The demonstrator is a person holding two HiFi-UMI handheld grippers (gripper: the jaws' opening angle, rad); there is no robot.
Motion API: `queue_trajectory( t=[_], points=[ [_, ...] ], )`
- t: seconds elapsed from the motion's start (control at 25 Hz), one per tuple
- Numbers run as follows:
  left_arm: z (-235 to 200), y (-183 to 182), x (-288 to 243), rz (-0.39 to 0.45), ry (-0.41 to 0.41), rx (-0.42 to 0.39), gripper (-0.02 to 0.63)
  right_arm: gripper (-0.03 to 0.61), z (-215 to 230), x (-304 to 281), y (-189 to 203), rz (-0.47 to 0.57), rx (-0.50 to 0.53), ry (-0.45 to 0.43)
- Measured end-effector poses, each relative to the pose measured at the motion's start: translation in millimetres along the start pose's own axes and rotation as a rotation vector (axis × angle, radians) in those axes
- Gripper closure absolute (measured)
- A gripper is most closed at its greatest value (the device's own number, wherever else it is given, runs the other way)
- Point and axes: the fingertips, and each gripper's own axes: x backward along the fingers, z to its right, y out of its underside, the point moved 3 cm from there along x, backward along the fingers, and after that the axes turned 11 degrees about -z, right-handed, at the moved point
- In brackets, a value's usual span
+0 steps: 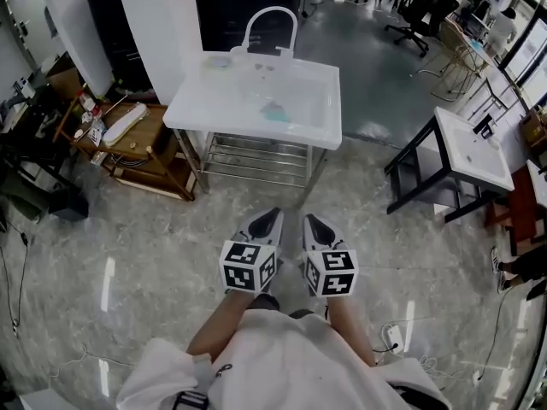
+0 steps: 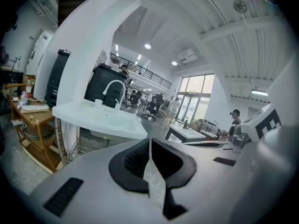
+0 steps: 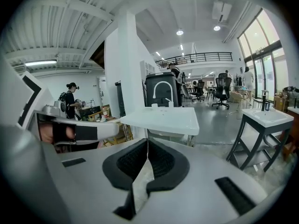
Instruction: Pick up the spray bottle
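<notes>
I cannot make out a spray bottle for certain. A small red-capped bottle [image 1: 85, 103] stands on the wooden shelf cart [image 1: 145, 143] at the left, and a teal item [image 1: 275, 114] lies in the white sink basin [image 1: 256, 126] ahead. My left gripper [image 1: 272, 219] and right gripper [image 1: 312, 222] are held side by side over the floor, short of the sink and pointing at it. Both are shut with nothing between the jaws. The left gripper view has its jaws [image 2: 149, 141] closed below the sink [image 2: 100, 118]. The right gripper's jaws [image 3: 148, 143] are closed too.
An arched faucet [image 1: 272, 20] rises at the sink's back, with a wire rack [image 1: 256, 156] underneath. A second basin on a black stand [image 1: 470, 156] is at the right. Office chairs [image 1: 419, 11] stand far back. Cables and a power strip [image 1: 393, 338] lie on the floor.
</notes>
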Motion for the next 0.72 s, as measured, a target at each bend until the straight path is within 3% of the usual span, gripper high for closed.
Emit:
queue_trajectory(
  t=[0.24, 0.72],
  points=[
    [-17.9, -10.8, -2.7, 0.011, 0.013, 0.018, 0.578, 0.551, -7.8, -15.0, -13.1, -0.014, 0.04, 0.006],
    [-31.2, -23.1, -19.2, 0.015, 0.02, 0.004, 0.578, 0.551, 0.4, -33.8, -22.0, -0.009, 0.023, 0.03]
  ],
)
